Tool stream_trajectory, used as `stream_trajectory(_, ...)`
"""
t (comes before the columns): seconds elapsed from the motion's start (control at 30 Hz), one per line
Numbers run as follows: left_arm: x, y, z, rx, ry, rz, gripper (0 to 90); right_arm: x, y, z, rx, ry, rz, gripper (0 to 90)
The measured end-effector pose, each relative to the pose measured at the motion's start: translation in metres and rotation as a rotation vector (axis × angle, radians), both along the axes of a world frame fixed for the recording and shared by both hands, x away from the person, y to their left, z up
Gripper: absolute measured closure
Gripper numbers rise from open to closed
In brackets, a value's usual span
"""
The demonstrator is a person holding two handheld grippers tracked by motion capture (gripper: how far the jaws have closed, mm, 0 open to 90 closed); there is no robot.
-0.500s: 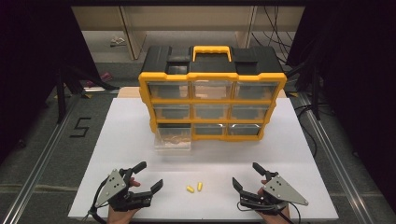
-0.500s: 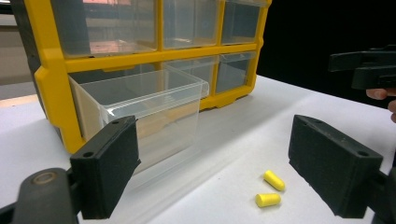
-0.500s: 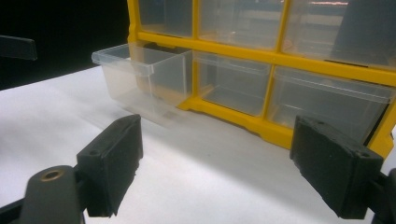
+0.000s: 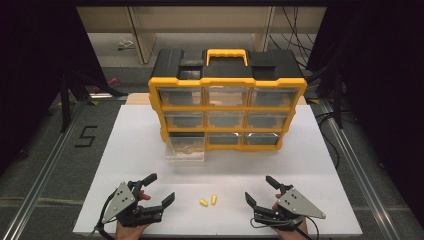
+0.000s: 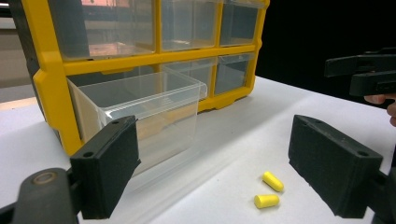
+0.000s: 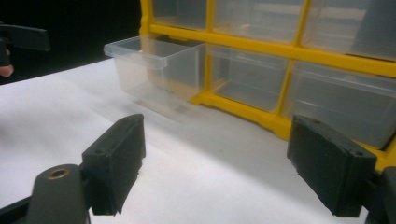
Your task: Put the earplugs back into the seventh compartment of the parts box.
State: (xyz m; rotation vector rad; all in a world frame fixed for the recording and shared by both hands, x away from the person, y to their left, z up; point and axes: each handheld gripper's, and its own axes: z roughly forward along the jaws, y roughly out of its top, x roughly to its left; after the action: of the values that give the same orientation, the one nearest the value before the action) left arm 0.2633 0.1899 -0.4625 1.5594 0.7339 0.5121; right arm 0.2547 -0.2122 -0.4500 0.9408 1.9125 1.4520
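Earplugs (image 4: 208,201), two yellow, lie touching-close near the table's (image 4: 125,150) front edge, midway between both grippers, in the high view. Left gripper (image 4: 162,189) sits at the front left corner, jaws wide open, nothing held. Right gripper (image 4: 261,190) at the front right, jaws spread too, empty. Organizer (image 4: 227,107) stands toward the back edge, bottom-left drawer (image 4: 186,149) pulled out. Left gripper view: open jaws frame the earplugs (image 5: 269,190) on the white surface, drawer (image 5: 140,105) just behind, right gripper (image 5: 364,70) farther off at the picture's right. Right gripper view: jaws apart over bare table (image 6: 70,107), drawer (image 6: 154,70) and organizer (image 6: 289,51) ahead.
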Motion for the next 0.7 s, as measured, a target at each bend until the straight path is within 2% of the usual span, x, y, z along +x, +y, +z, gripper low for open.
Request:
stream_trajectory(0.17, -0.001, -0.001, 0.0, 0.003, -0.002, -0.003, 16.3, 0.001, 0.008, -0.001, -0.019, 0.032, 0.033, 21.0)
stream_trajectory(0.33, -0.001, -0.002, 0.0, 0.007, -0.002, -0.006, 16.3, 0.006, 0.018, -0.002, -0.062, 0.096, 0.073, 20.5)
stream_trajectory(0.43, -0.001, -0.003, 0.0, 0.01, -0.007, -0.009, 16.3, 0.009, 0.022, -0.001, -0.075, 0.108, 0.089, 20.5)
stream_trajectory(0.53, -0.002, -0.003, 0.0, 0.016, -0.009, -0.011, 16.3, 0.012, 0.032, 0.001, -0.108, 0.14, 0.134, 21.5)
stream_trajectory(0.57, -0.002, -0.004, 0.0, 0.017, -0.01, -0.011, 16.3, 0.012, 0.032, 0.001, -0.108, 0.14, 0.134, 21.5)
stream_trajectory(0.7, -0.002, -0.004, 0.0, 0.02, -0.01, -0.016, 16.3, 0.012, 0.042, 0.002, -0.141, 0.167, 0.209, 24.6)
